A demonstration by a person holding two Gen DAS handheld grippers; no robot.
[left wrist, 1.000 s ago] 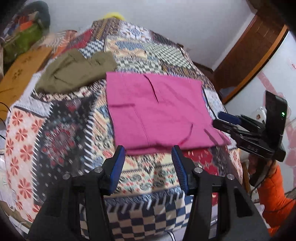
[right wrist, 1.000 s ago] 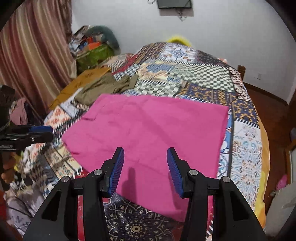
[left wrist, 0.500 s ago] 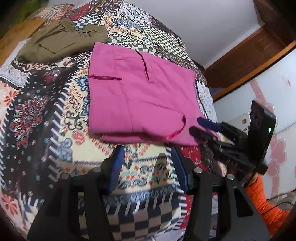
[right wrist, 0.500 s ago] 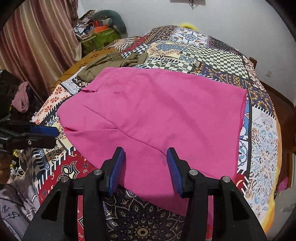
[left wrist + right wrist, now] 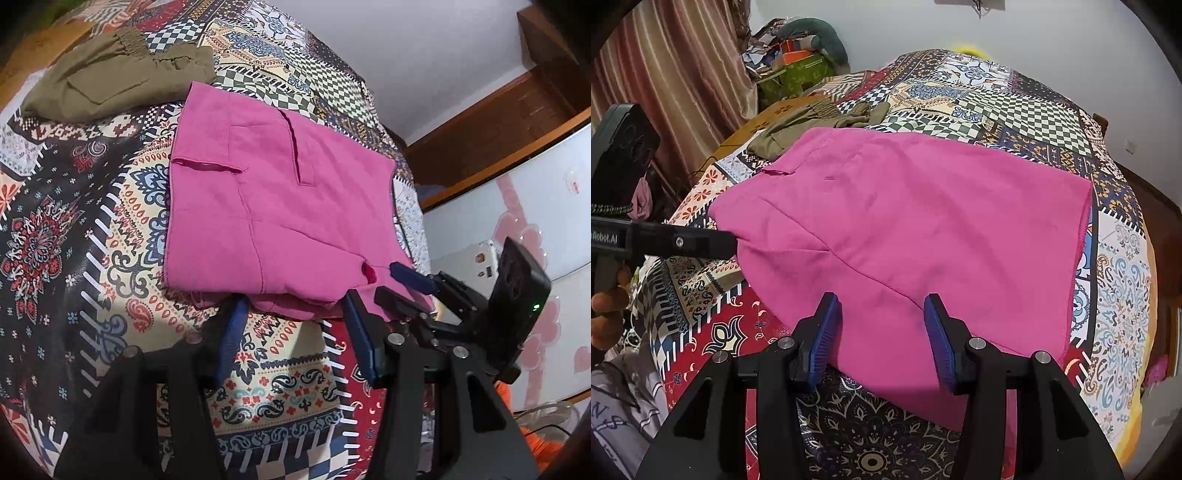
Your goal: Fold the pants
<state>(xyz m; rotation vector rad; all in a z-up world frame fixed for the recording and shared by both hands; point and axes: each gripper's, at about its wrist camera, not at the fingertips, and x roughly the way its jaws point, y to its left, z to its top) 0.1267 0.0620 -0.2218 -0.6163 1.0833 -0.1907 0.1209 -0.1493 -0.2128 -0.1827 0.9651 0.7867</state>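
The pink pants [image 5: 280, 218] are lying folded into a flat, roughly square slab of soft matte woven cloth on the bed, resting on a patchwork bedspread [image 5: 74, 229] printed with paisley, checks and floral medallions. Stitched seams are crossing the top layer, a slit pocket is gaping at one edge, and 2 or more layers are showing along the near fold.

The left gripper [image 5: 295, 314] is sitting at that near edge with its 2 ribbed blue pads [image 5: 232, 332] standing apart at a middling width, the tips right against the cloth; nothing is being pinched between them. The right gripper [image 5: 881, 325] is hovering low over the adjacent side of the pants, its jaws likewise parted at a moderate gap, pink fabric showing between the black angular fingers but not clamped.

Beyond the pink slab, olive-green trousers [image 5: 110, 70] with an elastic gathered waistband are lying crumpled, touching its far corner. Striped curtains [image 5: 665, 74] are hanging in soft vertical folds at the left of the right wrist view
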